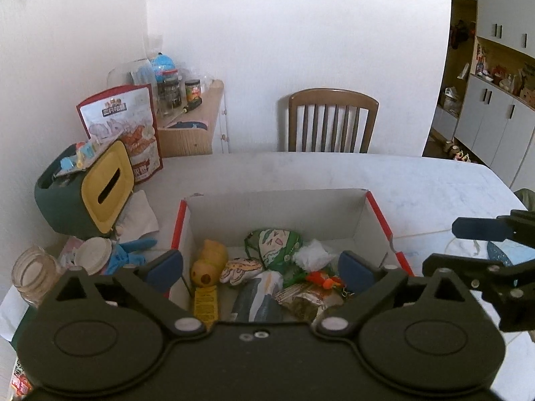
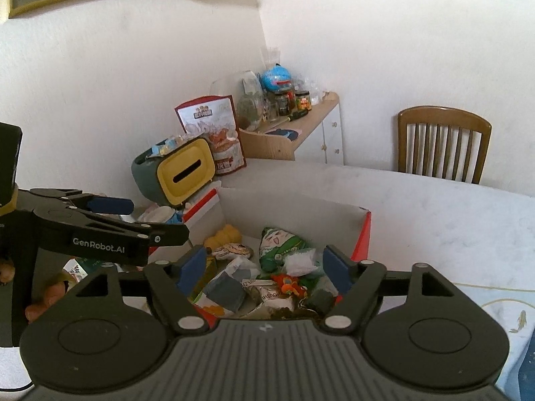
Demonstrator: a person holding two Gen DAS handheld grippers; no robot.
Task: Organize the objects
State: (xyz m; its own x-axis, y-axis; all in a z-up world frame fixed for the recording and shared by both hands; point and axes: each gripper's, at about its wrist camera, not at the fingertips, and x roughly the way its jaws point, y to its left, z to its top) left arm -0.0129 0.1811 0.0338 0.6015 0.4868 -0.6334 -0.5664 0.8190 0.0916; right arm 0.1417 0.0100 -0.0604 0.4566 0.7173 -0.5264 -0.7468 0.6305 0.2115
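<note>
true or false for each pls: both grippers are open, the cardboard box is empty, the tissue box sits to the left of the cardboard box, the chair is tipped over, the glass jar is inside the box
1. Both grippers are open: true. The left gripper and right gripper hold nothing.
2. The cardboard box is empty: false. It holds a yellow plush toy, a green pouch and other small items.
3. The tissue box sits left of the cardboard box: true.
4. The chair is tipped over: false. It stands upright behind the table.
5. The glass jar is inside the box: false. It stands outside, to its left.

Both wrist views close above box (image 1: 378,214).
</note>
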